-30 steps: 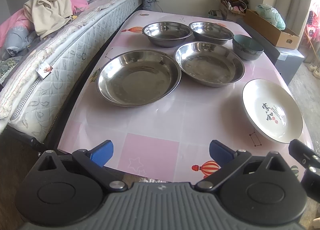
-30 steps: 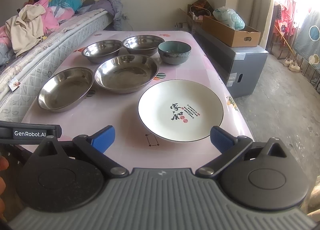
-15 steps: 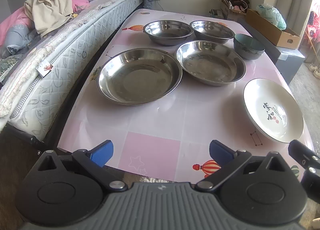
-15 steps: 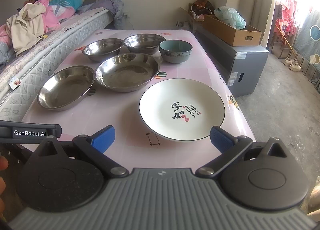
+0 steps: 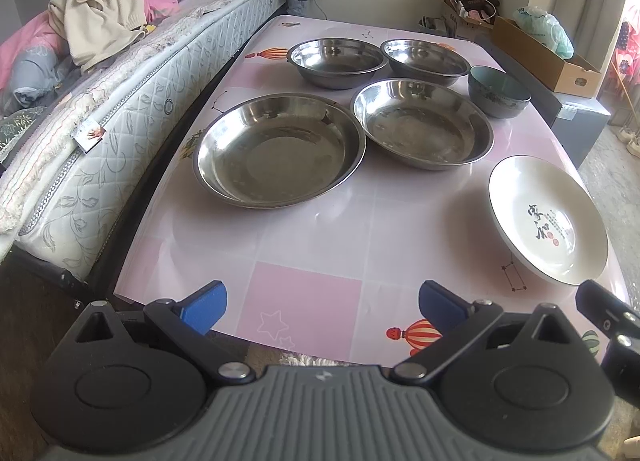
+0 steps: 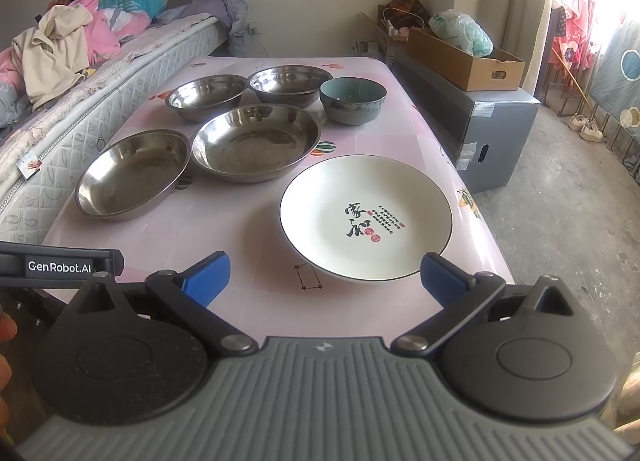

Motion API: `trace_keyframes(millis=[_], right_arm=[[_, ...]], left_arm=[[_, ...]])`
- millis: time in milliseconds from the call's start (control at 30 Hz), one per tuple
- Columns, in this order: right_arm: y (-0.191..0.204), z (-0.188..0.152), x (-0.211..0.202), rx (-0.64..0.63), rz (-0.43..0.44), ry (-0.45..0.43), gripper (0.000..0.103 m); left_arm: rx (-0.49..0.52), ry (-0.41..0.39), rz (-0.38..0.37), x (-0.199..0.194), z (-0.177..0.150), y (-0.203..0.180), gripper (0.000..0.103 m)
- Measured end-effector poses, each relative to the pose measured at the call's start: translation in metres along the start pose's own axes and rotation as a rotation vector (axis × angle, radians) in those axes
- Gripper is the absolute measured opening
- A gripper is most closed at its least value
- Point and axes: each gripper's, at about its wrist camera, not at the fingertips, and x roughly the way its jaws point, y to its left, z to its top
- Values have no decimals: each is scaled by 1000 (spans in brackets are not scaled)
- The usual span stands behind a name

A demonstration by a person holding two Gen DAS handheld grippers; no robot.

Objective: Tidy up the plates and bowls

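My right gripper [image 6: 325, 275] hangs at the near table edge with its blue pads spread wide and nothing between them; my left gripper [image 5: 322, 307] is the same, splayed and empty, over the pink squares of the tablecloth [image 5: 304, 237].

Nearest my right gripper lies the white ceramic plate [image 6: 366, 217], flat on the cloth near the table's right edge. I judge it the heaviest and most breakable piece here, glazed and likely slick, so I would pinch its raised near rim, one pad under and one over. Ahead of my left gripper sit two wide steel dishes [image 5: 279, 151] [image 5: 422, 123], almost touching; behind them are two steel bowls [image 5: 337, 62] [image 5: 425, 61], and just right of those a teal ceramic bowl [image 5: 499, 89]. The steel should be light, stiff and slippery, with thin rolled lips that suit a rim grip; it will clatter but not chip.

The plate's centre carries black brush calligraphy, small print and red seals that I cannot read. The bar at the left of the right wrist view reads "GenRobot.AI" [image 6: 59, 267].
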Motion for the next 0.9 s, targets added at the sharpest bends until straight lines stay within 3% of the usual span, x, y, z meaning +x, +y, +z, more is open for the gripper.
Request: trace_keyframes(millis=[900], right_arm=[[1,-1,3,0,4,3,102]], left_arm=[[-2,21,-1,7,-1,0,103]])
